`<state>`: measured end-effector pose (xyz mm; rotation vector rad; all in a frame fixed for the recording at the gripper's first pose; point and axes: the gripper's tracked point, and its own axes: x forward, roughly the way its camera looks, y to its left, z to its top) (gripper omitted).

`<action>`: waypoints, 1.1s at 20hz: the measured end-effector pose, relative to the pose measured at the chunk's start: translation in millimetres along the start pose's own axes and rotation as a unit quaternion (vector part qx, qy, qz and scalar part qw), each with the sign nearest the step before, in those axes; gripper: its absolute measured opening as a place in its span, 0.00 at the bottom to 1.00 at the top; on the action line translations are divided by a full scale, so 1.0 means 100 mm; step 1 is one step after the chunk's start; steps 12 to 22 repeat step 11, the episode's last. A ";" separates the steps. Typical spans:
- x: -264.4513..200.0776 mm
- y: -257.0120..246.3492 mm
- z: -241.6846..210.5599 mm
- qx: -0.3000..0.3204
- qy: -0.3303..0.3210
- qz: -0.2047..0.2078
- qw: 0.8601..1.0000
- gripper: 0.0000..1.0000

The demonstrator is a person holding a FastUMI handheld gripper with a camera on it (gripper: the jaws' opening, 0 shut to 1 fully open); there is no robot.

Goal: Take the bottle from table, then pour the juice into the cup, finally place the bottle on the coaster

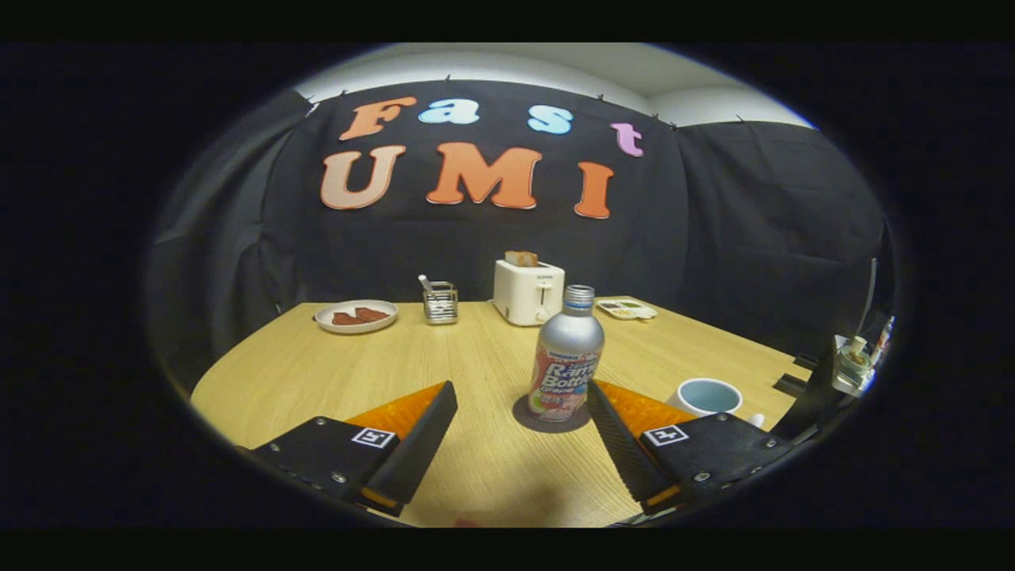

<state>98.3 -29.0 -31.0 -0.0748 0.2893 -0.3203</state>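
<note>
Item: capped silver juice bottle point(566, 357) standing upright on dark round coaster point(551, 416) on the tabletop point(476, 349), just ahead of the gripper point(519, 404) jaws, which are spreading wide, gripping nothing; mug point(707, 395) is waiting beside the right jaw.

Gripper point(519, 392) level over table, jaws spread wide, gripping nothing.

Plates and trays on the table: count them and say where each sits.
2. A round plate holding reddish pieces sits at the far side, beside the utensil holder. A small tray lies past the toaster. The open tongs touch neither.
</note>
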 end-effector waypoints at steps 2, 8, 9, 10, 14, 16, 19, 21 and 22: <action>-0.19 0.06 0.13 -0.008 -0.019 0.009 1.000 0.98; -0.67 0.50 0.47 -0.013 -0.068 0.071 0.995 0.97; -0.74 0.59 0.53 -0.001 -0.077 0.088 0.993 0.98; -0.81 0.66 0.58 0.009 -0.084 0.101 0.991 0.98; -0.88 0.72 0.63 0.017 -0.091 0.113 0.989 0.97; -0.88 0.72 0.63 0.017 -0.091 0.113 0.989 0.97; -0.88 0.72 0.63 0.017 -0.091 0.113 0.989 0.97; -0.88 0.72 0.63 0.017 -0.091 0.113 0.989 0.97; -0.88 0.72 0.63 0.017 -0.091 0.113 0.989 0.97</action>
